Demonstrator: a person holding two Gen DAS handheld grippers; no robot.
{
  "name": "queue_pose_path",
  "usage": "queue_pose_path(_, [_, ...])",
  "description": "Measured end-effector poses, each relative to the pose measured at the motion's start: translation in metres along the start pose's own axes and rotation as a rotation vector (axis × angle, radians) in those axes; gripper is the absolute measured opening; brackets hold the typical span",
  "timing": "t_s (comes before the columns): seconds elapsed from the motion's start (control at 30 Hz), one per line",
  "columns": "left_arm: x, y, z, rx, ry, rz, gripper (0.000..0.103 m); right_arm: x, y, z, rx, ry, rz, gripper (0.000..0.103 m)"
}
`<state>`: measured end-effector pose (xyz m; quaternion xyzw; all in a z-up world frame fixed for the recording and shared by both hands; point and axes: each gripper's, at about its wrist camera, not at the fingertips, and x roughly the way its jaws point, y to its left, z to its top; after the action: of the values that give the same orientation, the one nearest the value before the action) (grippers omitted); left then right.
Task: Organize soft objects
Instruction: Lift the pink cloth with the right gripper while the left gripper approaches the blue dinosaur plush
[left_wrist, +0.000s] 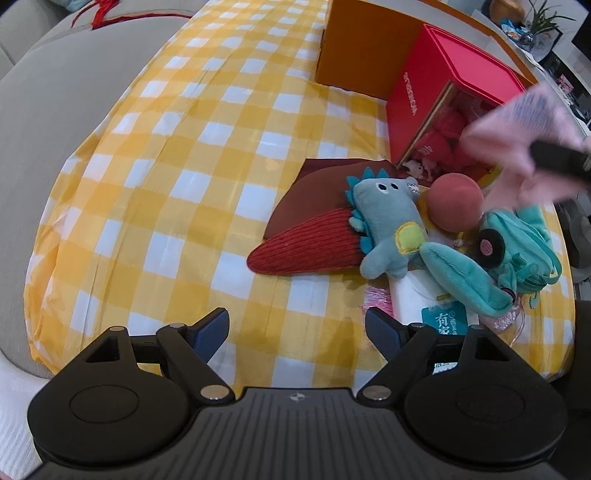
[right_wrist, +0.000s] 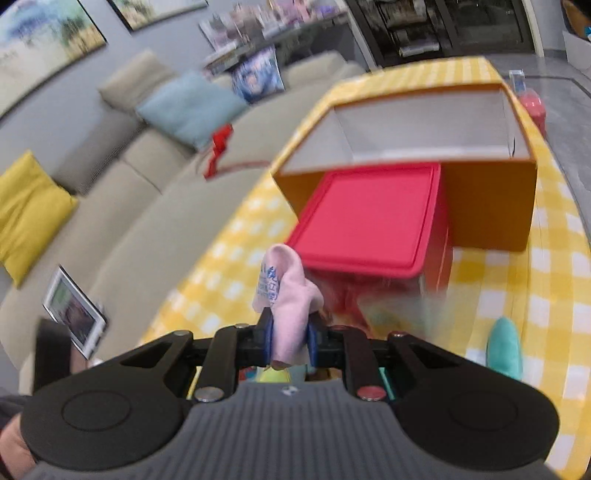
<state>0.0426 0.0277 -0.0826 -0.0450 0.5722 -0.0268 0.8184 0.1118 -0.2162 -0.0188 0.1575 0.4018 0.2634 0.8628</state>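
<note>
My right gripper (right_wrist: 290, 341) is shut on a pink soft cloth item with blue print (right_wrist: 286, 291), held above the table near the red box (right_wrist: 369, 221). The same pink item (left_wrist: 517, 125) shows blurred in the left wrist view, beside the red box (left_wrist: 424, 88), which holds red plush things (left_wrist: 439, 144). My left gripper (left_wrist: 295, 332) is open and empty above the checked cloth. Ahead of it lie a blue dinosaur plush (left_wrist: 388, 225), a red corduroy carrot-shaped toy (left_wrist: 310, 247), a pink ball (left_wrist: 455, 203) and teal plush items (left_wrist: 517, 251).
An orange box (right_wrist: 487, 206) stands open behind the red box on the yellow checked tablecloth (left_wrist: 184, 184). A white packet with teal label (left_wrist: 439, 317) lies under the toys. A beige sofa (right_wrist: 122, 206) with cushions runs along the table's left side.
</note>
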Motion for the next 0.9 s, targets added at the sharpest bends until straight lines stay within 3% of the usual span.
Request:
queue_pose_path(0.2, [-0.001, -0.003, 0.002, -0.002, -0.045, -0.005, 0.098, -0.004, -0.015, -0.002, 0.038, -0.008, -0.021, 0.021])
queue_pose_path(0.33, [-0.005, -0.011, 0.019, -0.017, -0.075, -0.067, 0.098, -0.001, -0.022, -0.003, 0.034, 0.008, -0.050, 0.018])
queue_pose_path(0.43, [-0.006, -0.021, 0.034, -0.029, -0.108, -0.076, 0.098, -0.007, -0.027, -0.002, 0.045, -0.006, -0.022, 0.018])
queue_pose_path(0.7, [0.015, -0.059, 0.057, 0.016, -0.077, -0.022, 0.098, -0.013, -0.038, -0.004, 0.069, -0.004, -0.023, 0.018])
queue_pose_path(0.83, [0.029, -0.078, 0.063, 0.050, -0.084, 0.084, 0.098, -0.014, -0.039, -0.005, 0.061, 0.000, -0.013, 0.019])
queue_pose_path(0.9, [0.035, -0.083, 0.063, 0.065, -0.086, 0.103, 0.098, -0.013, -0.039, -0.006, 0.058, 0.011, -0.013, 0.019])
